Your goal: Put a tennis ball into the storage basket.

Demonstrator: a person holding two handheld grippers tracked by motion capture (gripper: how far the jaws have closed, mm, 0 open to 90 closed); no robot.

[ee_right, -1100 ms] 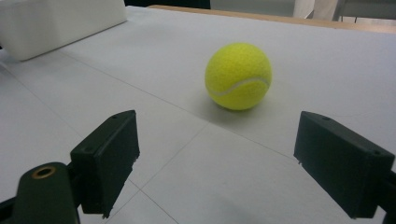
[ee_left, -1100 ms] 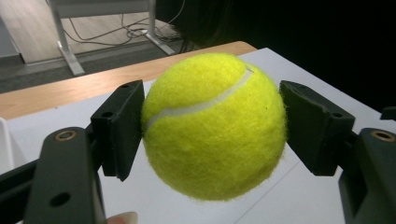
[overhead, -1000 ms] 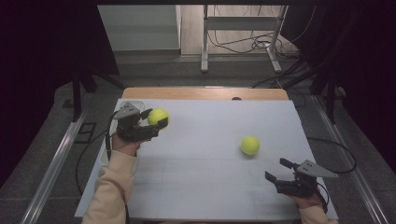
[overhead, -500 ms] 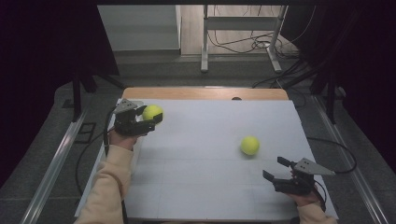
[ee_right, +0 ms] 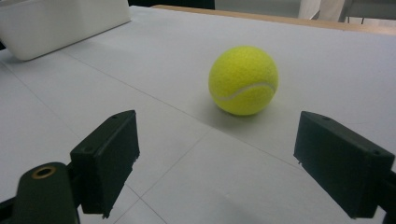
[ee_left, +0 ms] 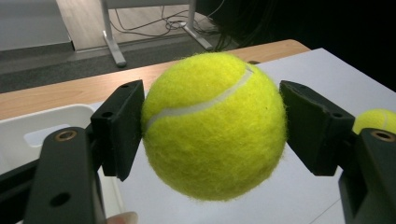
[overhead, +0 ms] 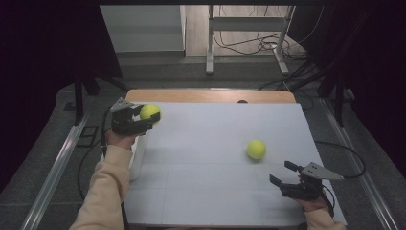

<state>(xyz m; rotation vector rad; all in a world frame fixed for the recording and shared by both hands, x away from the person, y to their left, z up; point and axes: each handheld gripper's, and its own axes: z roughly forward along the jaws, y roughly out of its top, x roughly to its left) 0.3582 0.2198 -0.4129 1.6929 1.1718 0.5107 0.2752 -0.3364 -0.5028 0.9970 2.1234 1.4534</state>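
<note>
My left gripper [overhead: 147, 119] is shut on a yellow tennis ball [overhead: 150, 113], held above the table's far left part, close to the white bin [overhead: 136, 160]. In the left gripper view the ball [ee_left: 212, 126] sits between the two black pads [ee_left: 119, 128], with the bin [ee_left: 42, 130] below and to the left. A second tennis ball [overhead: 256, 149] rests on the white table top [overhead: 215, 191] at the right of the middle. My right gripper [overhead: 282, 172] stands open near the front right corner, a short way from that ball [ee_right: 243, 80], with nothing between its fingers [ee_right: 109, 161].
The white bin [ee_right: 60, 18] stands along the table's left edge under my left forearm. A wooden strip [overhead: 210, 96] runs along the far edge. Beyond it are a metal frame's legs [overhead: 210, 48] and cables on the floor.
My left gripper has carried its tennis ball to the left, towards the bin. The right gripper and the second ball have stayed put.
</note>
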